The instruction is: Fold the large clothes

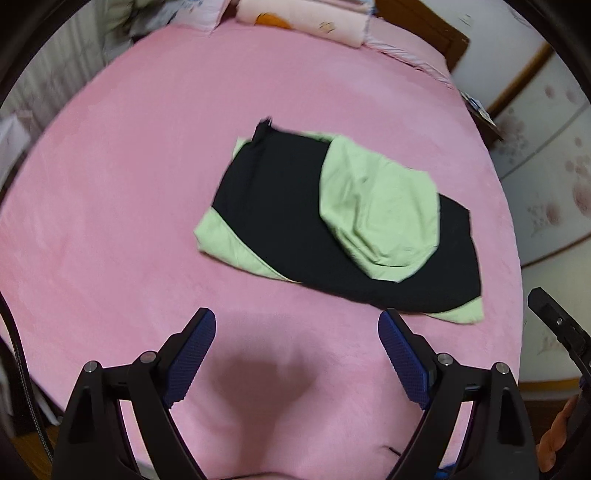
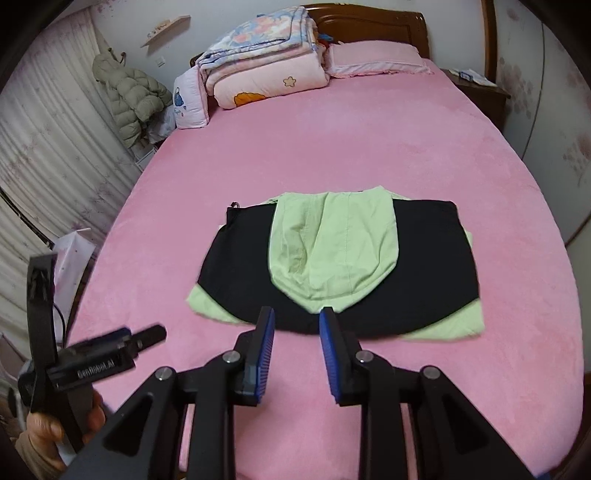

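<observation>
Left claw (image 1: 297,328) is spread wide, holding nothing, hovering over bare pink bed (image 1: 110,221). The black-and-green hooded garment (image 2: 332,266) sits mid-bed, already a compact rectangle, hood flopped on top. Right claw (image 2: 297,319) is narrowed but still gapped and empty, just short of the near hem. Looks like between folds; next probably grabs that hem.

A bed (image 2: 332,140) was covered in pink sheeting, folded quilts (image 2: 266,70) stacked at its head-left corner — a wooden headboard (image 2: 369,18) behind, curtains (image 2: 44,140) drawn leftward.
</observation>
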{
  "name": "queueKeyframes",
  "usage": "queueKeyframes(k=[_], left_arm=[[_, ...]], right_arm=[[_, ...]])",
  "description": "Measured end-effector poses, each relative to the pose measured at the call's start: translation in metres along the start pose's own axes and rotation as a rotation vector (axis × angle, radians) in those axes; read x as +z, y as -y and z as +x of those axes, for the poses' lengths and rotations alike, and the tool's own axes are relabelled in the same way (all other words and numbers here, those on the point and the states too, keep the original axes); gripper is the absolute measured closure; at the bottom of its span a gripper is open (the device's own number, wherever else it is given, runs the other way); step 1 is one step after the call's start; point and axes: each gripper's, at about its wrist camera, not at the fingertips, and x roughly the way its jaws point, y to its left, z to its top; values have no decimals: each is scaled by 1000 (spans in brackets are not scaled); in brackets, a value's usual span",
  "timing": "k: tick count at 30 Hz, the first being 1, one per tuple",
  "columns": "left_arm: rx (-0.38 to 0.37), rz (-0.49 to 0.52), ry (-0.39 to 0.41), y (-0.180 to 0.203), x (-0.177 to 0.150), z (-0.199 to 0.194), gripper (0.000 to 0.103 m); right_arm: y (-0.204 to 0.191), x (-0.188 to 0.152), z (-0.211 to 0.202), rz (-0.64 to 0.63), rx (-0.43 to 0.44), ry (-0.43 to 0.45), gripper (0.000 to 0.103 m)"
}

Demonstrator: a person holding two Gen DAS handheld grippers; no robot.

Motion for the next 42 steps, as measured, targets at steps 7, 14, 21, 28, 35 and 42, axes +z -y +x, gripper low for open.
queueKeyframes(k=[7,14,21,28,35,42], left_arm=[[-52,-184,15,-56,-8,109,14],[-157,-428,64,-106,0,176,15],[-229,-408,191,-113,26,199,15],[-272,-445,224,-119,42,205,72],[-256,-237,354,-71,59,157,86],[-394,150,517,39,70,97,88]], right_arm=[[15,-7,102,33,14,-23,78],[17,4,158,4,-11,66,78],[16,18,213,-92,-82,128,85],[15,7,256,-143,-89,97,94],[19,-18,279,-141,-89,46,98],[32,-28,273,-57,-26,108,98]])
